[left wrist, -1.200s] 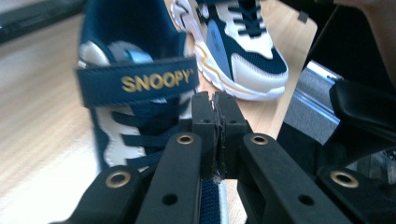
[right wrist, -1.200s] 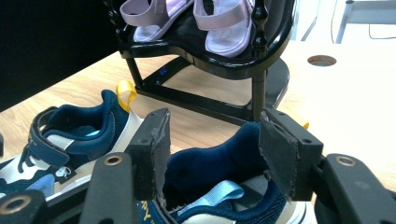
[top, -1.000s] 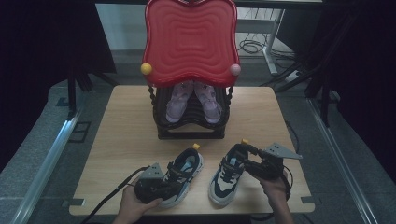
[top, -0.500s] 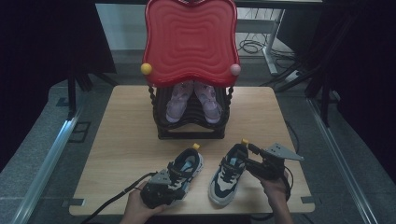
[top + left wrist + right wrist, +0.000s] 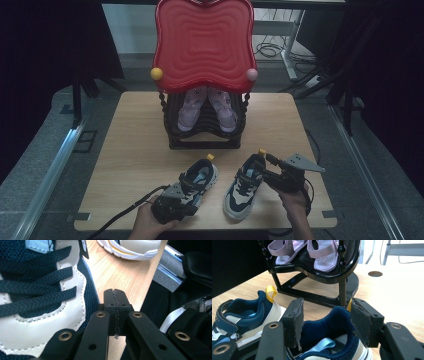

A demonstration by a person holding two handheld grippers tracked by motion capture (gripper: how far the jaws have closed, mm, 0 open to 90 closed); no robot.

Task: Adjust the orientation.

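Note:
Two navy and cream sneakers lie at the table's front, heels pointing away from the person. My left gripper (image 5: 184,197) rests over the toe end of the left sneaker (image 5: 200,176). Its jaws are shut, with nothing between them (image 5: 116,298), right beside that sneaker's laced side (image 5: 37,297). My right gripper (image 5: 265,167) is at the heel of the right sneaker (image 5: 242,189). It is open (image 5: 328,322), one jaw on each side of the padded heel collar (image 5: 334,323).
A black shoe rack (image 5: 205,137) with a red wavy top (image 5: 204,42) stands at the table's middle back and holds pink sandals (image 5: 322,255). The table's front edge (image 5: 200,224) is close below both hands. The left sneaker's yellow heel loop (image 5: 271,291) sticks up.
My left gripper has shifted slightly right and toward the front edge, over the left sneaker's toe. The right gripper has stayed at the right sneaker's heel.

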